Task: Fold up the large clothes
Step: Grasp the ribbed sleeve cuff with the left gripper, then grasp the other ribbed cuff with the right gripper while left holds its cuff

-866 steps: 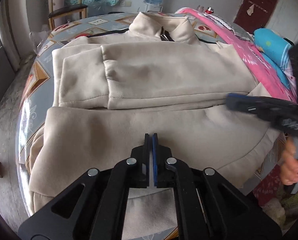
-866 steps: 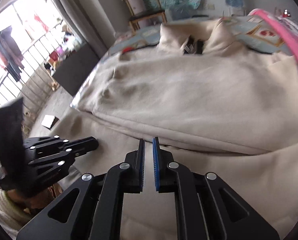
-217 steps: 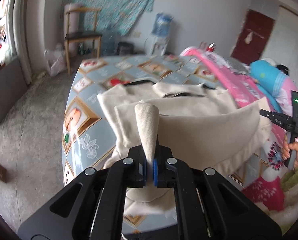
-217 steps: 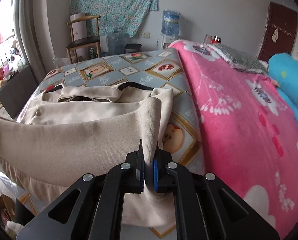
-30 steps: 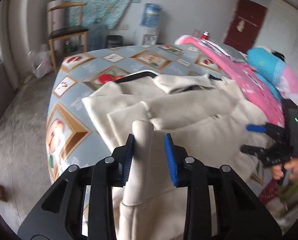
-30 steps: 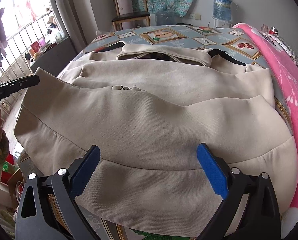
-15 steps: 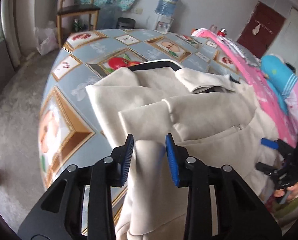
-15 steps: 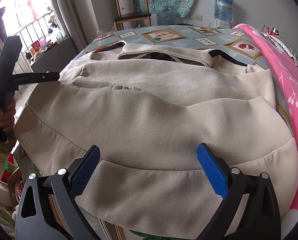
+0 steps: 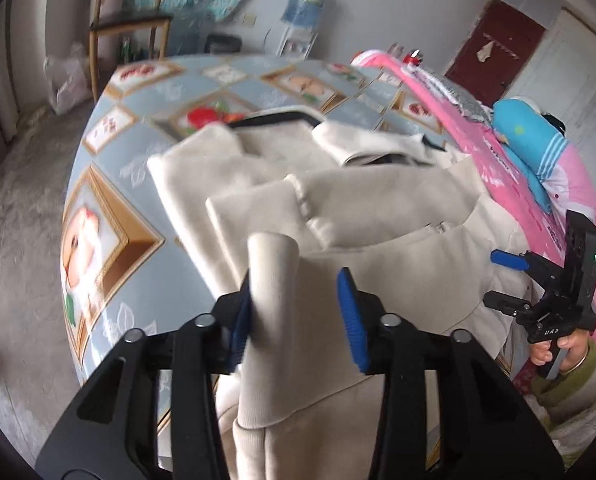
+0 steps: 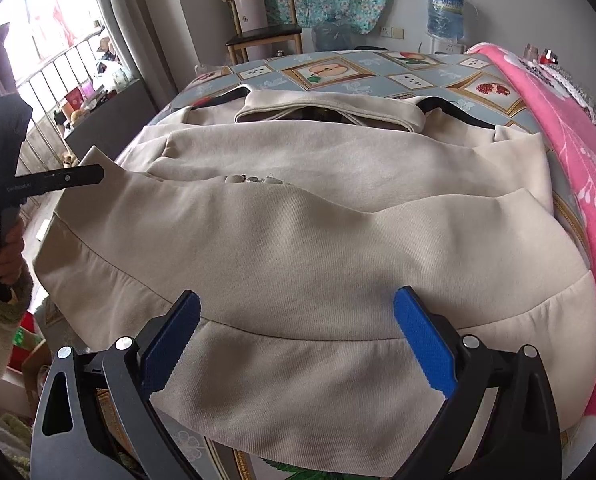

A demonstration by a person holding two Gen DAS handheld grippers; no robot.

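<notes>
While your left gripper (image 9: 298,304) has its jaws parted around a rolled hem of the beige fleece jacket (image 10: 318,248), your right gripper (image 10: 294,340) gapes wide, empty, above it on the fruit-print worktop (image 9: 110,216).

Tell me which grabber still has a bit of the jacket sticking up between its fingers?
The left gripper: a fold of the beige jacket stands between its open fingers. The right gripper gapes wider, holding nothing.
</notes>
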